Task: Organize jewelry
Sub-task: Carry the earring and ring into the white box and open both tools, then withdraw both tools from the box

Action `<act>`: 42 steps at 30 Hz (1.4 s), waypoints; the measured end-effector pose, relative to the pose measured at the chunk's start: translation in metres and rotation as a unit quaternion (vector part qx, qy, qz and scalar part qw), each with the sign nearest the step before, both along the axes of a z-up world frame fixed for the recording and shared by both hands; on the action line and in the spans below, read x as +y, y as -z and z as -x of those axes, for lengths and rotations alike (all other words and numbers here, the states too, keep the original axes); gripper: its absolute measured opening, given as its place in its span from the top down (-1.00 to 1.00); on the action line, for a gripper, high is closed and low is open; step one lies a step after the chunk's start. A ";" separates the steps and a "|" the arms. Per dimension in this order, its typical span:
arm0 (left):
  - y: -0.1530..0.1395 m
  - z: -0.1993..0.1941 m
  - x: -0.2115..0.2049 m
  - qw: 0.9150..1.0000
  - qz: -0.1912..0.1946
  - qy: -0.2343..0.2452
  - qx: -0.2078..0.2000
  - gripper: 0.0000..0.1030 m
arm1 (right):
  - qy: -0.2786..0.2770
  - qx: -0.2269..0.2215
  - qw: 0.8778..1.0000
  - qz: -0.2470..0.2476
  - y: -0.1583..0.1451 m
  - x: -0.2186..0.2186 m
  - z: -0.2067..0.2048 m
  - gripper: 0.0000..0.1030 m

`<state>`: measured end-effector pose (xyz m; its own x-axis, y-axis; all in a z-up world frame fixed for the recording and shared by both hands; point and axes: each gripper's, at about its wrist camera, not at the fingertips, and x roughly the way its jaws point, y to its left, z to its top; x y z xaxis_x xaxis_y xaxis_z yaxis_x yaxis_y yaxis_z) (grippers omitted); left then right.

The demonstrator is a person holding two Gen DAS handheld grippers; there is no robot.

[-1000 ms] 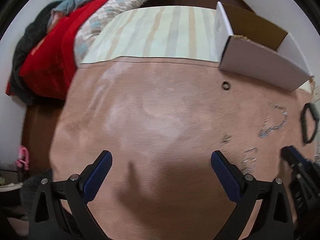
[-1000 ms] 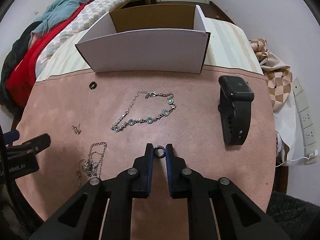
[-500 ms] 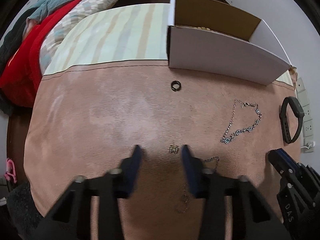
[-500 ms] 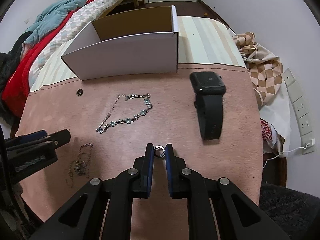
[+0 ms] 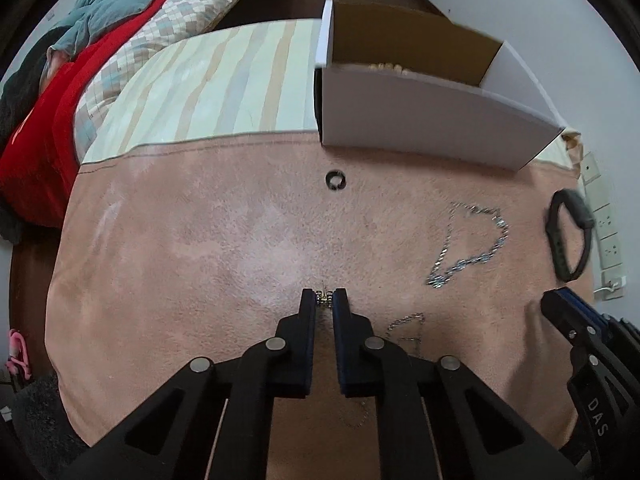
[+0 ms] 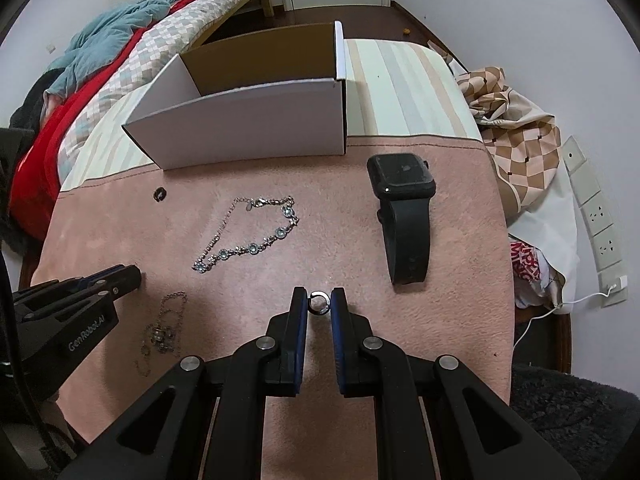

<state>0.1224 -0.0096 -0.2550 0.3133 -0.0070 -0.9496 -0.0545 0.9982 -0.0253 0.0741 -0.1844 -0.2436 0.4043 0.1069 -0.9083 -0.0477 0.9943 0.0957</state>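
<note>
- Grippers both occupied: left gripper (image 5: 324,298) is closed narrow on a small earring (image 5: 323,297), a tiny metal piece pinched at the very fingertips, low over the pink cloth (image 5: 200,280) covering the bench.
- Right gripper (image 6: 319,303) is closed narrow on a small silver ring (image 6: 319,303), held between the blue pads at the tips, just above the cloth.
- White box (image 6: 248,120), open-topped with a brown cardboard inside, stands at the far edge of the cloth, straight ahead of both grippers; its long axis runs across the bench, left to right.
- Key relation: from the right gripper, the box lies ahead and slightly left, with the blue-stone bracelet (image 6: 248,236) on the cloth between them. From the left gripper, the box lies ahead and to the right.
- Judgement: neither gripper looks clearly nearer; each must rise over the near wall to drop its piece inside.
- Something pale already lies in the box, seen from the left wrist view; too blurred to identify.
- Still on the cloth: dark ring (image 5: 335,180) just before the box's near wall, thin chain (image 6: 162,332) beside the left gripper, black watch (image 6: 404,216) to the right.
- Risk, as judged: both held pieces are tiny and gripped only at the tips; a tilt could let them slip.
</note>
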 end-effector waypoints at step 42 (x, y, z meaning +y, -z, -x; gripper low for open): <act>-0.092 -0.148 0.019 0.999 -0.018 -0.011 -0.043 -0.93 | -0.008 -0.004 1.000 -0.002 -0.084 -0.019 -0.181 -0.12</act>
<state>0.2706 0.0091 -0.1635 0.3929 0.0338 -0.9190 -0.0759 0.9971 0.0042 0.2550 -0.2035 -0.1599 0.4094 0.1175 -0.9048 -0.0637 0.9929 0.1001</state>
